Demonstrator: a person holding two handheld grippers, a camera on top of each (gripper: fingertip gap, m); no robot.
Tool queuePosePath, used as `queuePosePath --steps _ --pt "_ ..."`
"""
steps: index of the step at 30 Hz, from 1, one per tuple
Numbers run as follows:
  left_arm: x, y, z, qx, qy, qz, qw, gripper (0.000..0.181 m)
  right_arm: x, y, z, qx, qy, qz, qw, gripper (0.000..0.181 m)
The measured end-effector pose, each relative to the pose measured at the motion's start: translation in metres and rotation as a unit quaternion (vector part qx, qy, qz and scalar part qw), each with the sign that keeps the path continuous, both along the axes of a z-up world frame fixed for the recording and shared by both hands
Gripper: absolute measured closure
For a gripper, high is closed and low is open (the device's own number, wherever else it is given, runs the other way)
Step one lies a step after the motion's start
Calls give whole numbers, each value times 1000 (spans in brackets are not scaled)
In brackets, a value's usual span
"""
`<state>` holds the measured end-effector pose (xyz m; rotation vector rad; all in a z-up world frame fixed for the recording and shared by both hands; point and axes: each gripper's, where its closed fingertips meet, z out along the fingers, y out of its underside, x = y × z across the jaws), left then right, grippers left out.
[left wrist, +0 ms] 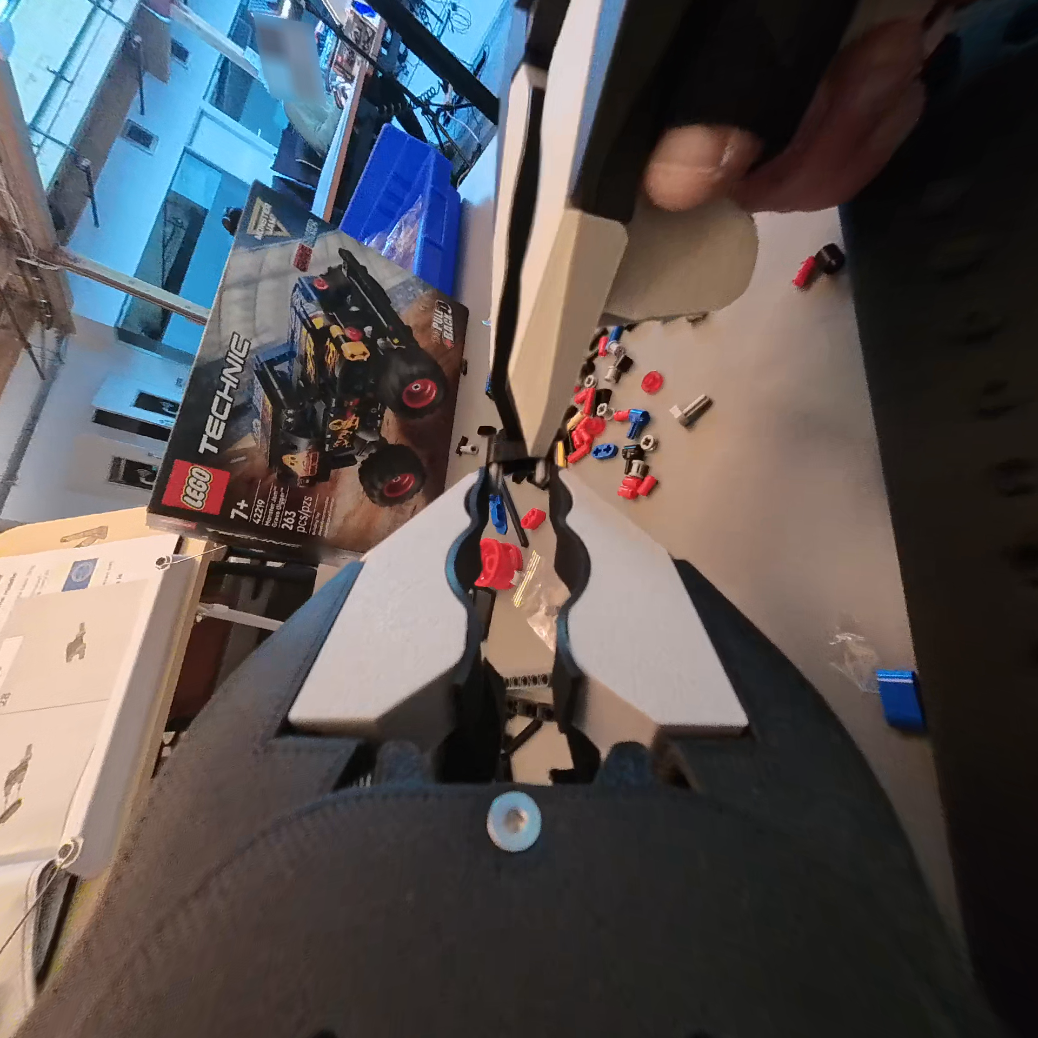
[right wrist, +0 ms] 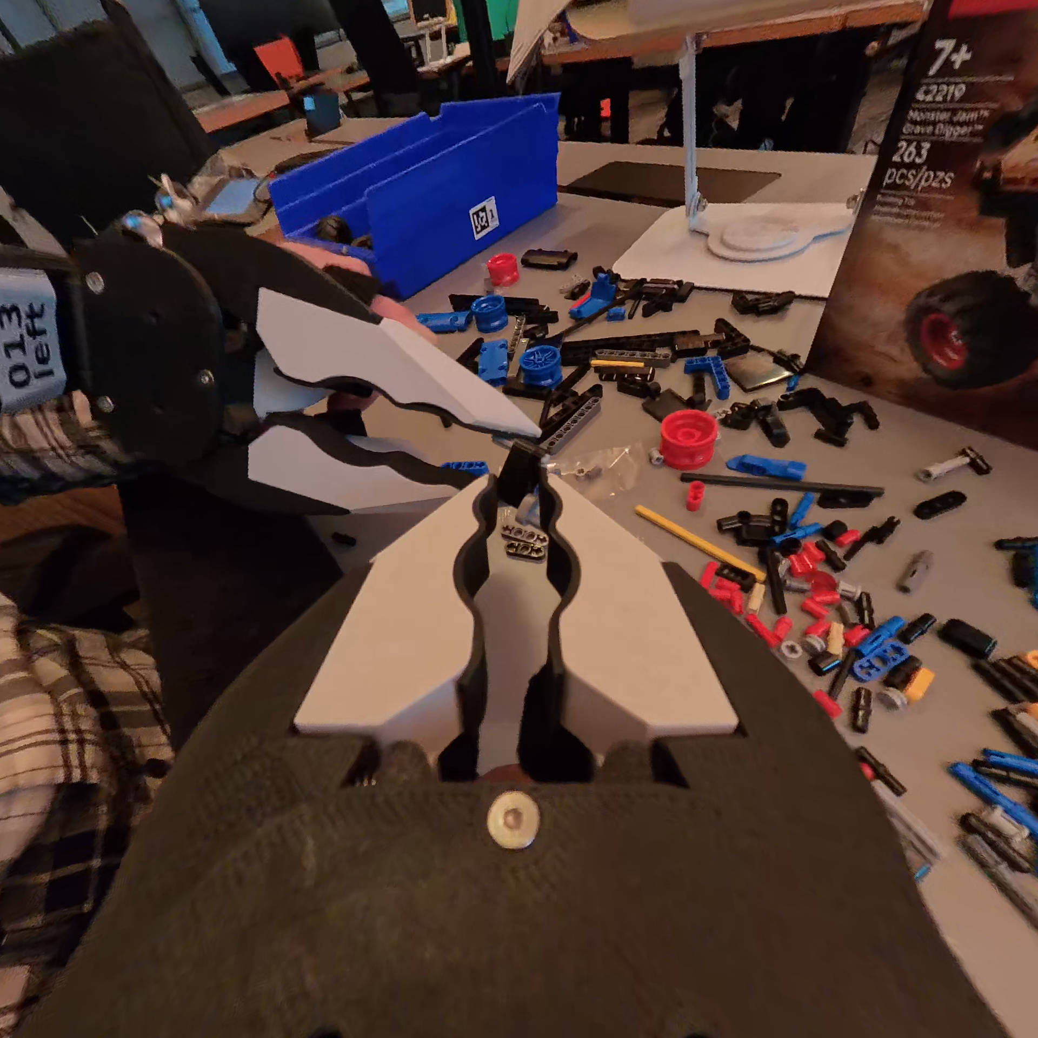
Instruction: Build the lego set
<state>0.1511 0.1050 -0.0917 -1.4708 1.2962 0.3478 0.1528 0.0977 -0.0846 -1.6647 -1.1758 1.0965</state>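
Right wrist view: small black piece (right wrist: 519, 469) pinched at right gripper (right wrist: 519, 487) tips, mostly hidden; shape unclear, long axis roughly along the fingers, pointing away. Left gripper (right wrist: 519, 441) tips nearly together, meeting its far end; grip unclear. Beyond the fingertips: red wheel hub (right wrist: 688, 431), loose parts (right wrist: 797, 590), blue bin (right wrist: 427, 185).

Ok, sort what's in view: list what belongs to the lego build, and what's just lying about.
Build:
- black piece pinched between right gripper and left gripper
- loose pieces
- red wheel hub
- set box
- instruction booklet

Lying about:
- blue bin
- white stand base
- clear plastic bag
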Motion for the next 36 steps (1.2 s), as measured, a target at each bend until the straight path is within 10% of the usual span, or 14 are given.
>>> queuePosePath --steps 21,28,36 --pt "5 -10 27 -13 -97 -85 992 142 9 -7 35 -203 166 121 957 175" --pt "-18 -23 -49 -283 -25 -36 958 156 16 3 35 -202 179 106 957 175" --pt "-22 -21 -80 -339 4 27 940 169 18 4 36 -198 186 104 957 175"
